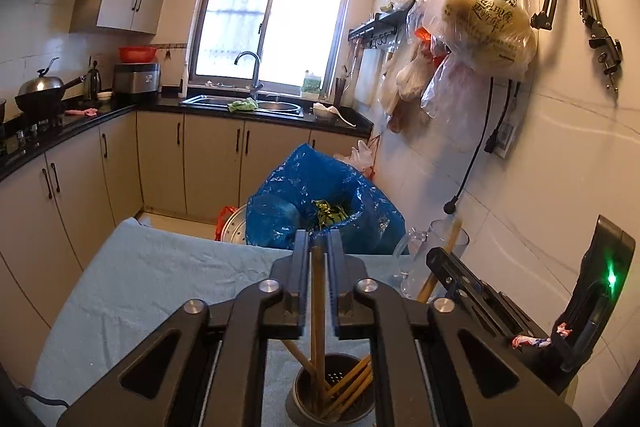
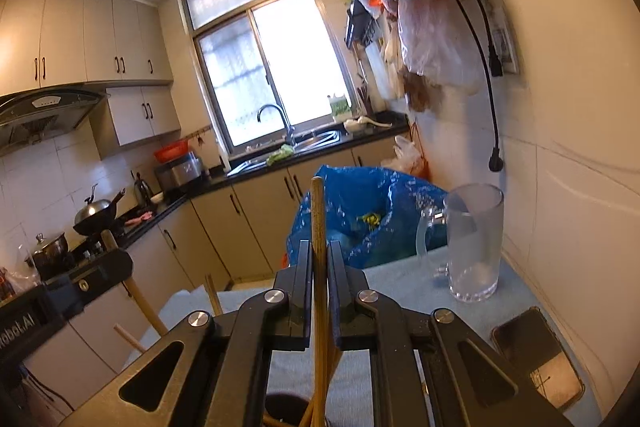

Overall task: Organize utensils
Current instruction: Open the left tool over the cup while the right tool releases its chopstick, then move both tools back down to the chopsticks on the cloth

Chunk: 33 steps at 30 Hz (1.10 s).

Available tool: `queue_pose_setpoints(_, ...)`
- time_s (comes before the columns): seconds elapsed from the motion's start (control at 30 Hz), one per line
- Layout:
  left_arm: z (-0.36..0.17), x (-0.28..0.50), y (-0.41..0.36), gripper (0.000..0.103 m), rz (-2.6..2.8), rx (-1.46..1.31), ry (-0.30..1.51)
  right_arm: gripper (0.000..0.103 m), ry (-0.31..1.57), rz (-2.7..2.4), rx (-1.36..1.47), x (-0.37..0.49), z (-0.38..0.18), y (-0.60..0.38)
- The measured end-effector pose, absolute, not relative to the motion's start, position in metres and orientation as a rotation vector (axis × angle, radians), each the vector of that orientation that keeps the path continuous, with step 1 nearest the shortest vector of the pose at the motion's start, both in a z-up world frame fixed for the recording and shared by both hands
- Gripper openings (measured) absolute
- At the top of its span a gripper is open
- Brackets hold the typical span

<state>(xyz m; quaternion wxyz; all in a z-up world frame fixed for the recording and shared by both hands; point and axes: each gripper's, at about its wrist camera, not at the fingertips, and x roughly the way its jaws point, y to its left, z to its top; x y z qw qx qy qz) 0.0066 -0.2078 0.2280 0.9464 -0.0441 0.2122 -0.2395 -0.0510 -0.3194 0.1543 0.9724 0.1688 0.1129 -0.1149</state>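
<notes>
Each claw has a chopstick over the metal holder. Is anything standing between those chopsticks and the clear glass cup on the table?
Nothing visible blocks the way. In the right wrist view the right claw pinches a chopstick, and only bare blue cloth lies between it and the glass cup. The phone lies nearer the camera, off that line.

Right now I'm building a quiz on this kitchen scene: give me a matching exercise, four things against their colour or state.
Things:
1. bin bag
2. glass jug
3. metal holder
4. left gripper

States:
A. holds several chopsticks
B. blue
C. closed on one chopstick
D. clear, standing upright

Pairs: 1-B, 2-D, 3-A, 4-C
</notes>
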Motion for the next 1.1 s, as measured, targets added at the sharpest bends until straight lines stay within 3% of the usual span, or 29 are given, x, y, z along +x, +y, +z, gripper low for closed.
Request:
queue_pose_setpoints(0.07, 0.233, 0.001, -0.201, 0.034, -0.491, -0.105, 0.429, 0.031, 0.241, -0.220, 0.355, -0.054, 0.158, -0.323)
queue_pose_setpoints(0.1, 0.235, -0.004, -0.197, 0.038, -0.492, -0.117, 0.422, 0.034, 0.241, -0.218, 0.357, -0.056, 0.160, -0.323)
queue_pose_setpoints(0.33, 0.256, -0.045, -0.163, 0.044, -0.488, -0.156, 0.398, 0.043, 0.215, -0.206, 0.367, -0.094, 0.184, -0.322)
queue_pose_setpoints(0.53, 0.258, -0.093, -0.125, 0.065, -0.449, -0.167, 0.379, 0.062, 0.239, -0.186, 0.343, -0.143, 0.187, -0.320)
queue_pose_setpoints(0.63, 0.242, -0.111, -0.110, 0.069, -0.424, -0.151, 0.410, 0.064, 0.323, -0.198, 0.300, -0.166, 0.167, -0.321)
queue_pose_setpoints(0.9, 0.151, -0.114, -0.089, 0.069, -0.357, -0.151, 0.687, 0.064, 0.683, -0.108, 0.352, -0.184, 0.061, -0.323)
queue_pose_setpoints(0.93, 0.137, -0.115, -0.087, 0.069, -0.351, -0.140, 0.728, 0.061, 0.724, -0.084, 0.353, -0.184, 0.048, -0.320)
queue_pose_setpoints(1.03, 0.113, -0.117, -0.085, 0.069, -0.334, -0.112, 0.792, 0.029, 0.817, -0.030, 0.343, -0.180, 0.020, -0.310)
queue_pose_setpoints(1.1, 0.103, -0.119, -0.082, 0.069, -0.322, -0.105, 0.814, 0.026, 0.855, 0.006, 0.330, -0.175, 0.006, -0.303)
